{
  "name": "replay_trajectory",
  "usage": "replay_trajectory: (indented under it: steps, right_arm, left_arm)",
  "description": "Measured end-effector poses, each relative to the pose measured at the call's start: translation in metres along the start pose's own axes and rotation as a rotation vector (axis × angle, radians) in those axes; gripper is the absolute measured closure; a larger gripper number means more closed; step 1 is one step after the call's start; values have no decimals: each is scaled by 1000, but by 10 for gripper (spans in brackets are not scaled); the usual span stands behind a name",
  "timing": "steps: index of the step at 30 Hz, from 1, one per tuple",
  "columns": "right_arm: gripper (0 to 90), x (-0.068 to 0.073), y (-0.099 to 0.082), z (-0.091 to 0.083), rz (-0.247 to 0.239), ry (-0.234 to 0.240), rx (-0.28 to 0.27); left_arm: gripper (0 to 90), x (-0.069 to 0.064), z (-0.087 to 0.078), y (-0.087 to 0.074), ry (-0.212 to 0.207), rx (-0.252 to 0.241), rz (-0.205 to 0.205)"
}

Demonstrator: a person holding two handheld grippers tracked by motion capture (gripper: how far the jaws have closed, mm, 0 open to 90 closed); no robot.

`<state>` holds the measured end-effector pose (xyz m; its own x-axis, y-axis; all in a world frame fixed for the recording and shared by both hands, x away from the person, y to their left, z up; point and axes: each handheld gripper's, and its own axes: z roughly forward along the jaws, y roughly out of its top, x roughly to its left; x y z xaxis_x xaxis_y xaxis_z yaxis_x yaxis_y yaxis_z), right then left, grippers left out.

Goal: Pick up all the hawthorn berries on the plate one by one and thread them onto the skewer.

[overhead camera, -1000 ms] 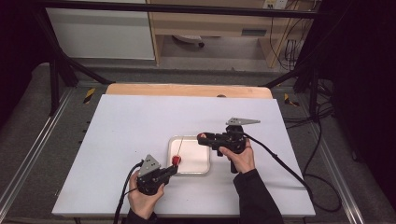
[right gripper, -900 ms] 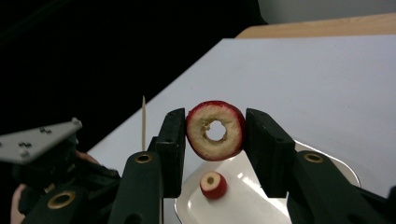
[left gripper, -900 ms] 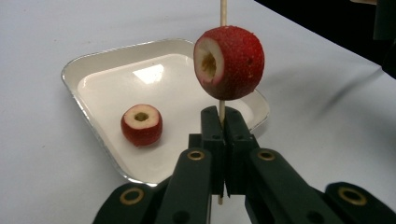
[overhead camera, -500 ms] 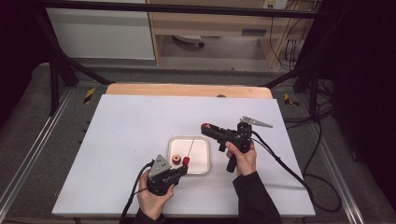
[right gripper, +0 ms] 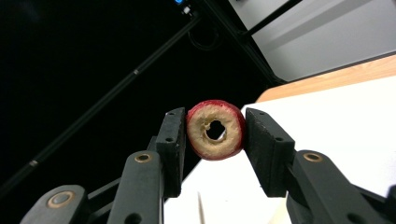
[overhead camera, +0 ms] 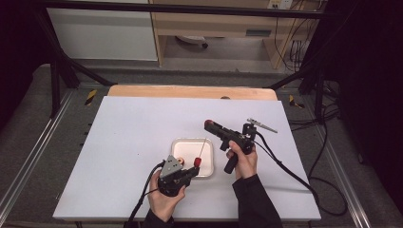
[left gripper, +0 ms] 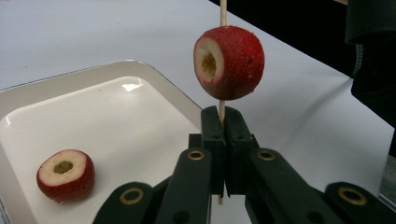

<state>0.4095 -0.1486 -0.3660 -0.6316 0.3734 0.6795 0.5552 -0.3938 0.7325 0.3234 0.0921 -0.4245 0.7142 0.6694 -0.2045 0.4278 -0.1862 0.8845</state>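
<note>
Pinching a thin skewer (left gripper: 222,109) with one cored red fruit (left gripper: 229,62) threaded on, the left gripper (left gripper: 223,135) is clamped tight, while the right gripper (right gripper: 215,140) grips a second cored fruit (right gripper: 215,129) above the white table (overhead camera: 128,137)

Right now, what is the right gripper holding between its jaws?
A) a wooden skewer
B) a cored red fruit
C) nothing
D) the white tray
B: the right gripper clamps a cored red fruit, hollow through its middle, between its two jaws, while the left gripper pinches the wooden skewer that carries another fruit.
</note>
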Motion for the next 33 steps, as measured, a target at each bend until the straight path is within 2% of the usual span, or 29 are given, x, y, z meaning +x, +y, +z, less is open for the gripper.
replay_trajectory:
  steps: [8, 24, 33]
  right_arm:
    - [600, 3, 4, -3, 14, 12, -31]
    - [601, 6, 6, -6, 54, 31, -59]
    - [600, 7, 5, -6, 51, 37, -58]
  left_arm:
    - [887, -3, 2, 9, 0, -24, -2]
    - [887, -7, 9, 19, -5, -34, -22]
    - [887, -7, 10, 23, -1, -39, -27]
